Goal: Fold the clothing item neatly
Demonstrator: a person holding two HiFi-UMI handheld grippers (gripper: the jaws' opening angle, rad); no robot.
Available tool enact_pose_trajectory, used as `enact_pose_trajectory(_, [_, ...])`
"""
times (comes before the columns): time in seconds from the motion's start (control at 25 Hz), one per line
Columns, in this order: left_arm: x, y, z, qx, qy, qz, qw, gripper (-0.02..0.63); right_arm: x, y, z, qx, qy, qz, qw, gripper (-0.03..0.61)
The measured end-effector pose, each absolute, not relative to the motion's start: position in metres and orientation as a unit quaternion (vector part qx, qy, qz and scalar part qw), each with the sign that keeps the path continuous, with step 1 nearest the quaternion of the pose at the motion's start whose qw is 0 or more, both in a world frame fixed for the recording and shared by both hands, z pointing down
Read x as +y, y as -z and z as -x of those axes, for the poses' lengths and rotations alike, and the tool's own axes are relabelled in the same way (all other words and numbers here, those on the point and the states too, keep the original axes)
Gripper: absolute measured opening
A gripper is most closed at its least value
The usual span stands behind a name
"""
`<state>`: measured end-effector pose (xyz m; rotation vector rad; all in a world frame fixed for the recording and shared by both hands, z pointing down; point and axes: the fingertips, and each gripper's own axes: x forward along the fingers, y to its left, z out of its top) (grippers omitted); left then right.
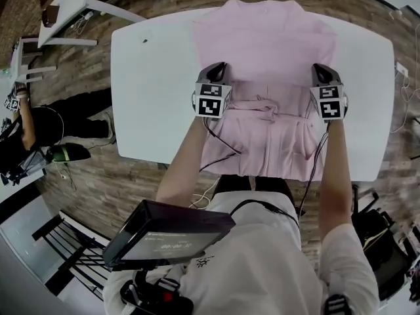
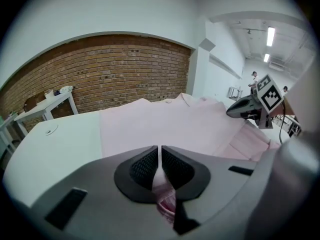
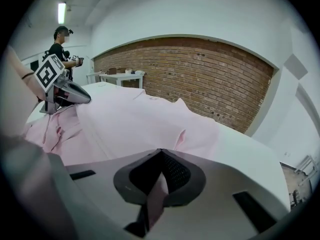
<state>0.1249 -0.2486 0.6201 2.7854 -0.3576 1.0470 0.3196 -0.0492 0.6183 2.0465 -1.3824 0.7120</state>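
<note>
pink garment point(image 1: 262, 41) spread on the white worktop point(image 1: 151, 110), its fabric grasped at each side in the clenched jaws of the left gripper point(image 2: 160, 166) and right gripper point(image 3: 160, 174); both sides are best carried level and together, so that the fold is kept straight.

In the head view, the left gripper point(image 1: 218, 66) and right gripper point(image 1: 319, 67) cover their own grips on the garment point(image 1: 262, 44). A dark speck point(image 1: 145, 41) on the worktop point(image 1: 151, 110) is too small to identify.

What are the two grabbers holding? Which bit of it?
The pink garment. The left gripper pinches cloth at its left side and the right gripper at its right side, both about halfway along.
</note>
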Motion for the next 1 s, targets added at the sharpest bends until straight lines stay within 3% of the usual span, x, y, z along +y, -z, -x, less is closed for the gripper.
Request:
enact_pose_trajectory(0.28, [-0.254,-0.615,-0.122,-0.137,-0.335,-0.929,0.075,0.003,-0.050,-0.613,-0.318,-0.529,-0.265,-0.760,0.270,0.003])
enact_pose_trajectory(0.52, [-0.248,-0.568,-0.137,-0.109,-0.298,-0.945,0.076,0.003,-0.064,-0.563,-0.320,-0.579,-0.227,-0.753,0.214,0.003])
enact_pose_trajectory(0.8, [-0.282,-0.517,-0.194,-0.035,-0.281,-0.959,0.008,0.002,-0.112,-0.505,-0.343,-0.634,-0.167,-0.729,0.197,0.003])
enact_pose_trajectory(1.0, [-0.327,-0.517,-0.247,0.030,-0.287,-0.957,0.014,0.002,-0.157,-0.495,-0.381,-0.661,-0.150,-0.707,0.201,0.003])
